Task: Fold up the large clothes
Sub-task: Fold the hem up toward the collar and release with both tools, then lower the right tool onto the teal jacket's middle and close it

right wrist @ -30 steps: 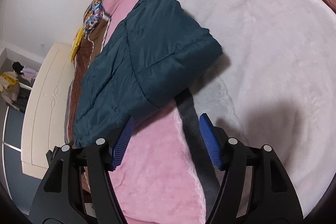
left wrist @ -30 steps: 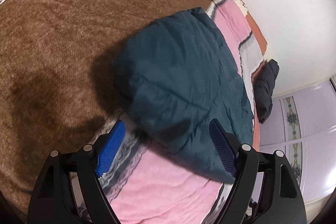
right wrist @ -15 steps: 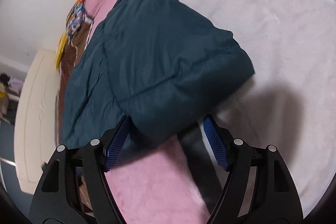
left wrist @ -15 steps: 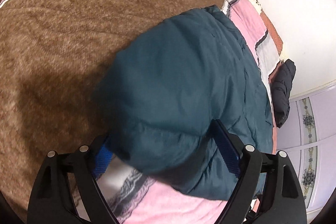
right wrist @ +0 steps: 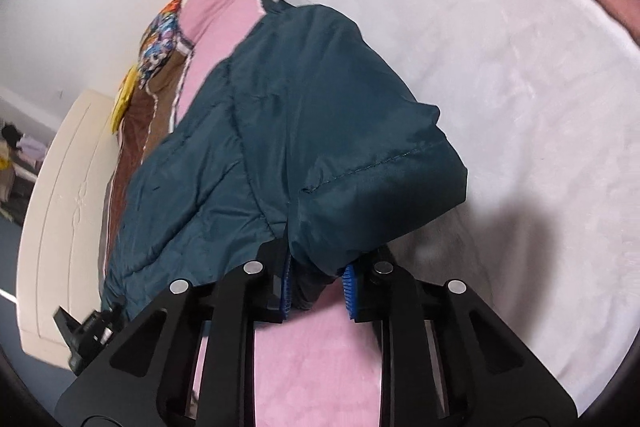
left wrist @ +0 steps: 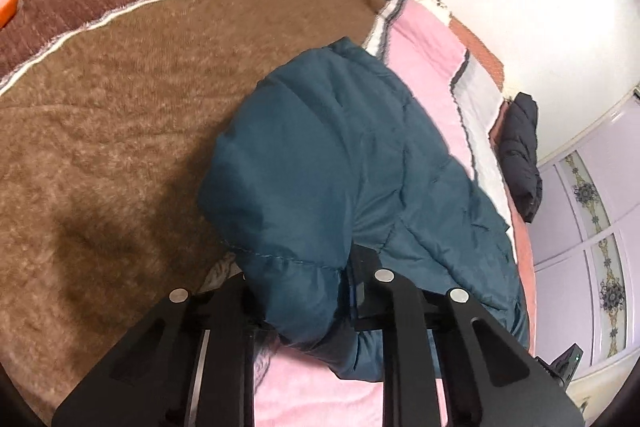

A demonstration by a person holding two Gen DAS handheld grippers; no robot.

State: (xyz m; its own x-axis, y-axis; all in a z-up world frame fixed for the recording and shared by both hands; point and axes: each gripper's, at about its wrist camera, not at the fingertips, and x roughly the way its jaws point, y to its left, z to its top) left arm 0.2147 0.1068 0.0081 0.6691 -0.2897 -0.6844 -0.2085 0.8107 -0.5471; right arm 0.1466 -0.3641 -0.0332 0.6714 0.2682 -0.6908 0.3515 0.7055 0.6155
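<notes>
Lying on the bed, the teal padded jacket (left wrist: 344, 163) is a thick, puffy garment of smooth, slightly shiny cloth in a dark blue-green colour. Quilting seams run across it and make soft padded panels, and a stitched hem line shows along the near edge in both views. It is folded over on itself, so the near part forms a rounded, bulky roll, and this near part is raised from the bed towards the cameras.

The left gripper (left wrist: 304, 291) has just been closing, and its jaws now pinch the near edge of the jacket; the cloth bulges between the black fingers and hides the blue pads almost fully. The right gripper (right wrist: 318, 285) has also just been closing, and its blue pads (right wrist: 350, 291) press on a fold of the jacket's (right wrist: 304, 131) near corner, which hangs down between them.

Under the jacket lies a pink blanket (left wrist: 320, 395), with a brown fuzzy blanket (left wrist: 120, 131) to the left in the left wrist view and a white plush area (right wrist: 500, 75) to the right in the right wrist view. A dark garment (left wrist: 520, 155) lies at the far edge of the bed, well apart from the jacket, near a pale lilac wardrobe (left wrist: 596, 239). A colourful pillow (right wrist: 160, 39) sits by the wall.
</notes>
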